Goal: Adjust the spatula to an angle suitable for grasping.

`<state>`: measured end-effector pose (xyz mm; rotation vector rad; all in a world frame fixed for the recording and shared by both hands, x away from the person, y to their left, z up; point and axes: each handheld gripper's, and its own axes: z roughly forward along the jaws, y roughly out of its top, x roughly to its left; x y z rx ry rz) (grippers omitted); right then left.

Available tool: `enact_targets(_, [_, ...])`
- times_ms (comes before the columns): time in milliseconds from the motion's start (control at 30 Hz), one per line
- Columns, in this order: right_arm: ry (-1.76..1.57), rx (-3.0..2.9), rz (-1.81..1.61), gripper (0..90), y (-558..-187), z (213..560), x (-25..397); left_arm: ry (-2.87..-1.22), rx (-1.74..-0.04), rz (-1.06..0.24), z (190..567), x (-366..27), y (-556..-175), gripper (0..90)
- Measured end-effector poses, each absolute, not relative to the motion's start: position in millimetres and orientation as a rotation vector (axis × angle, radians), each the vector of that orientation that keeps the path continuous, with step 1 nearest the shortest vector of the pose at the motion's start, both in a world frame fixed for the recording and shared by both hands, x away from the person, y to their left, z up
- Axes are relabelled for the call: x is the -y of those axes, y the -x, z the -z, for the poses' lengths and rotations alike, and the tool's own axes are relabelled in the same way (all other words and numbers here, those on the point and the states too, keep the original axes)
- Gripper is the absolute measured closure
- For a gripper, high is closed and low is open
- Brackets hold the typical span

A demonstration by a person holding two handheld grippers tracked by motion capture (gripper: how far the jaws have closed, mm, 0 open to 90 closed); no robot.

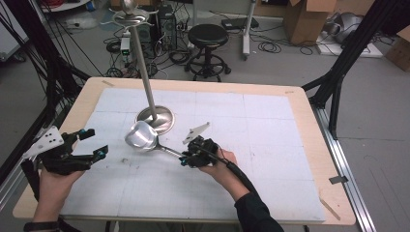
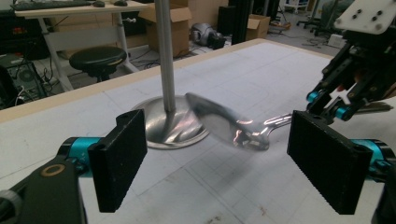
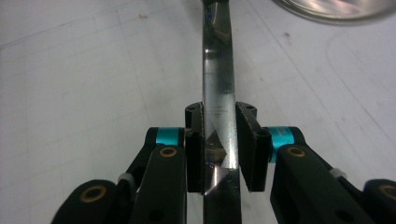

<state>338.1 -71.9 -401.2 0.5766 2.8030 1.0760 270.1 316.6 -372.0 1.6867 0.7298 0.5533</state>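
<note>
Now, on the big pale table (image 1: 270, 121) with its faint grid, the tall steel stand (image 1: 145, 77) rises from a round, mirror-bright base, its pole slim and matte, topped by a hooked ring. Just in front of that base hangs the ladle (image 1: 143, 137), polished metal, its deep bowl almost touching the base rim while its flat handle runs back and to the right, straight into the right gripper (image 1: 189, 157). In the right gripper view the ribbed black pads are pressed against both edges of that handle, pinching it. The left gripper (image 1: 94, 145) waits well off to the left with its jaws spread wide and nothing between them. So the right hand is the one to lift; the stand's top lies up and away from it.
</note>
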Motion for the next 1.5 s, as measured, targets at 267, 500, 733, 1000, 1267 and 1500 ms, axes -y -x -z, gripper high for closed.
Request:
enact_targets(267, [-0.409,-2.874,-1.047,75.3,-348,405,27,-1.696,-0.713,-0.539,372,-311,-269,20.5])
enact_targets(500, [-0.293,-2.909,-1.061,75.3,-355,412,3,-1.703,-0.706,-0.526,374,-308,-270,20.4])
enact_targets(733, [-0.22,-2.951,-1.018,75.3,-357,419,-13,-1.714,-0.7,-0.521,375,-305,-271,20.4])
enact_targets(1000, [-0.188,-2.959,-0.991,74.5,-357,430,-21,-1.722,-0.703,-0.514,377,-304,-272,20.4])
enact_targets(1267, [-0.264,-2.93,-1.054,54.1,-359,417,-9,-1.725,-0.697,-0.509,378,-303,-272,20.3])
enact_targets(1500, [-0.373,-2.841,-1.241,36.7,-356,393,28,-1.727,-0.693,-0.504,378,-301,-273,20.1])
